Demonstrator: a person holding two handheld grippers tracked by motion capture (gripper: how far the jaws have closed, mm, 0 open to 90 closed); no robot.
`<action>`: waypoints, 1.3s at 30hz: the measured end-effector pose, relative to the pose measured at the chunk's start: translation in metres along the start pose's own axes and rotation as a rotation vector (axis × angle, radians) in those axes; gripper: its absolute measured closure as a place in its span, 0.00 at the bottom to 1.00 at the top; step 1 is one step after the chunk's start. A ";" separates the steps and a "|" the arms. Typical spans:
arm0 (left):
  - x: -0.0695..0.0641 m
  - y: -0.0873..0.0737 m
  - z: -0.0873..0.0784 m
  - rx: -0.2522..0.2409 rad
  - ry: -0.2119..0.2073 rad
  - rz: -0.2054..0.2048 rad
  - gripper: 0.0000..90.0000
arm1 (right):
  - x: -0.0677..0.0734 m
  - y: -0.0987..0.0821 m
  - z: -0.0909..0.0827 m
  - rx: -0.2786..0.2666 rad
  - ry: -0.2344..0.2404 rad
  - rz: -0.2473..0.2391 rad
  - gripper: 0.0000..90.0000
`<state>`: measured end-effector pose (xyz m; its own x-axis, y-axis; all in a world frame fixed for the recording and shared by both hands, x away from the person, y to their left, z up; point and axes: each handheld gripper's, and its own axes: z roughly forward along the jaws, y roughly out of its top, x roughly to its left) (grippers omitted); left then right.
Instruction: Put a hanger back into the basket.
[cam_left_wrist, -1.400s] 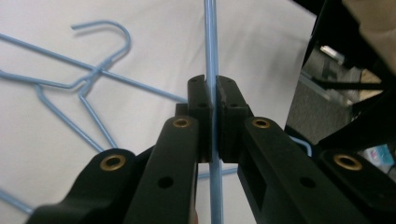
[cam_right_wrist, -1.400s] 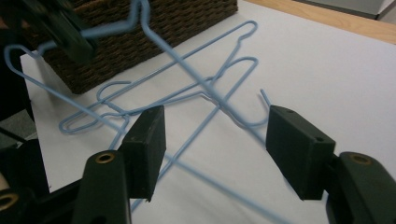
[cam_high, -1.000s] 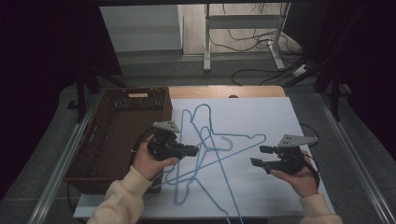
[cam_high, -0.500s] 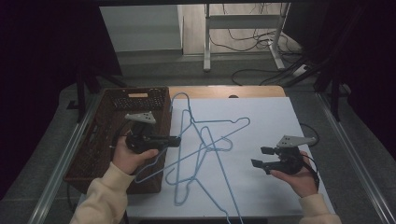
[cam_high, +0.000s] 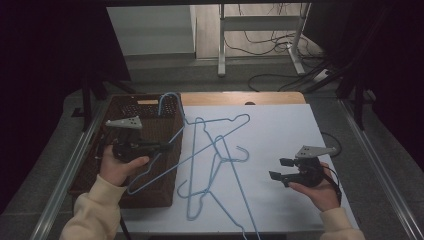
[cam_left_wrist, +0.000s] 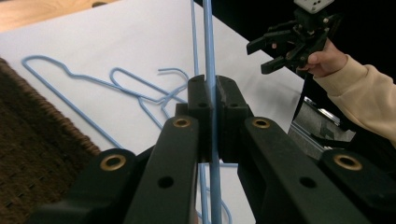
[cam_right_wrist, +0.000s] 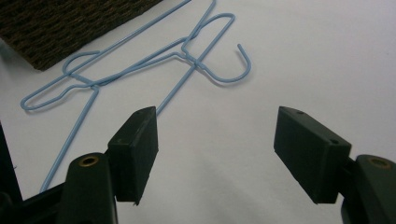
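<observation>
High view: overhead, facing forward-down on bench (cam_high: 280, 125). Gripper views: close, low along jaws. Shared: blue hangers (cam_high: 215, 150).

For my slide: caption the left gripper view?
Left gripper clamps a blue wire hanger above white table.
</observation>
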<state>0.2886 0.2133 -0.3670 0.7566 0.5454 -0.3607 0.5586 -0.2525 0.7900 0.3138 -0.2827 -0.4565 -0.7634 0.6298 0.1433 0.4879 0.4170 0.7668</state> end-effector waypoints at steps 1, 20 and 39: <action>0.001 -0.001 -0.003 -0.006 0.003 -0.003 0.96 | 0.000 0.000 0.001 0.002 -0.001 -0.001 0.34; 0.051 -0.031 -0.066 -0.100 0.121 -0.117 0.96 | -0.002 -0.002 0.004 0.025 -0.021 0.015 0.30; 0.090 -0.050 -0.093 -0.137 0.197 -0.200 0.96 | -0.002 -0.003 0.006 0.038 -0.023 0.020 0.29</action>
<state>0.2973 0.3496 -0.3923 0.5483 0.7213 -0.4231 0.6287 -0.0219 0.7774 0.3163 -0.2808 -0.4625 -0.7437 0.6529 0.1435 0.5191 0.4287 0.7394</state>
